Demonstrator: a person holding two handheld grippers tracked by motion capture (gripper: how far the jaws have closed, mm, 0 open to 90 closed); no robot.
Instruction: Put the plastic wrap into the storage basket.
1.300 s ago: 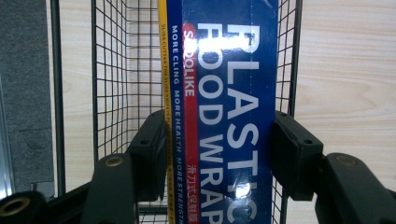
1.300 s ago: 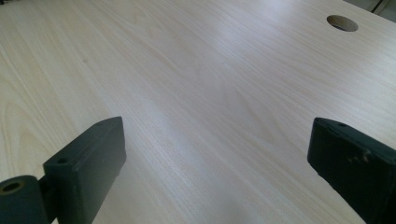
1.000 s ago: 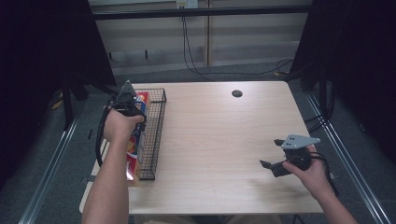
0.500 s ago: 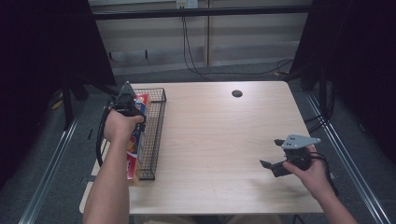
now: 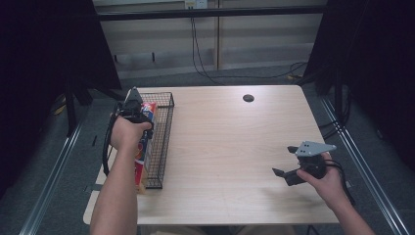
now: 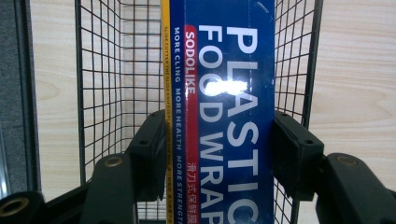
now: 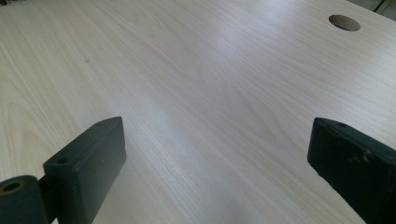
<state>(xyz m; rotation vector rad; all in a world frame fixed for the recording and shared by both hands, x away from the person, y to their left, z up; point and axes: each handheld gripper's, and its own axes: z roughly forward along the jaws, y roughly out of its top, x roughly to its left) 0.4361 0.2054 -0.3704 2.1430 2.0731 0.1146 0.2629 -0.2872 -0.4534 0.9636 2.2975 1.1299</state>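
Note:
A long blue plastic food wrap box (image 6: 224,112) lies lengthwise in a black wire basket (image 5: 166,105) at the table's left edge. My left gripper (image 6: 219,154) is shut on the box, one black pad pressed against each long side. In the high view that gripper (image 5: 134,110) sits over the basket's far half, and the box (image 5: 142,164) shows red and blue beside the forearm. My right gripper (image 5: 286,164) hovers low over the near right part of the wooden table (image 5: 220,142). Its jaws stand wide apart with bare wood between them (image 7: 215,154).
A small round cable hole (image 5: 248,98) marks the table's far middle and shows in the right gripper view (image 7: 344,22). Dark curtains stand left and right of the table. Cables run along the floor and wall behind it.

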